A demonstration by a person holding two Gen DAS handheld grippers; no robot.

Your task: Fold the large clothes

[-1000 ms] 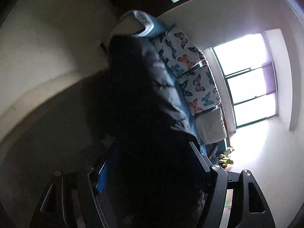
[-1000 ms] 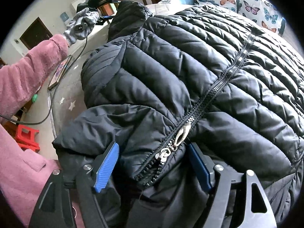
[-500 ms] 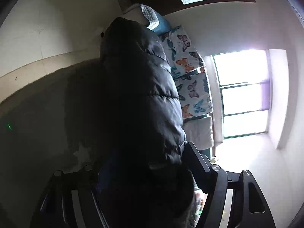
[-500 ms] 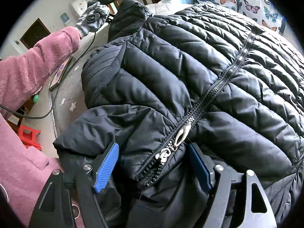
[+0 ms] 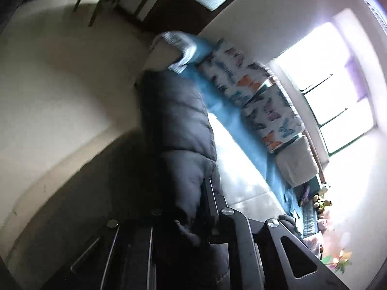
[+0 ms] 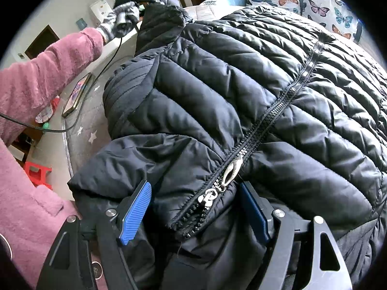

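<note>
A black quilted puffer jacket (image 6: 254, 91) lies zipped on the bed, its zipper pull (image 6: 231, 169) near the collar. My right gripper (image 6: 196, 207) has its blue-padded fingers (image 6: 135, 213) spread around the collar, the fabric bulging between them; the jaws stand wide apart. My left gripper (image 5: 191, 207) is shut on the jacket's sleeve (image 5: 179, 118), which hangs stretched in front of the camera. In the right wrist view the gloved hand (image 6: 121, 18) holds that gripper at the far left with the sleeve end (image 6: 160, 15) lifted.
Butterfly pillows (image 6: 314, 2) lie at the head of the bed. A phone (image 6: 77, 94) and a black cable (image 6: 79, 111) lie on the grey star-patterned cover (image 6: 92, 130). A red stool (image 6: 38, 171) stands on the floor. A bright window (image 5: 338, 87) shows behind.
My left gripper has closed tighter on the sleeve and swung, with the view blurring. In the right wrist view the gloved hand rose toward the sleeve end. The right gripper stays put.
</note>
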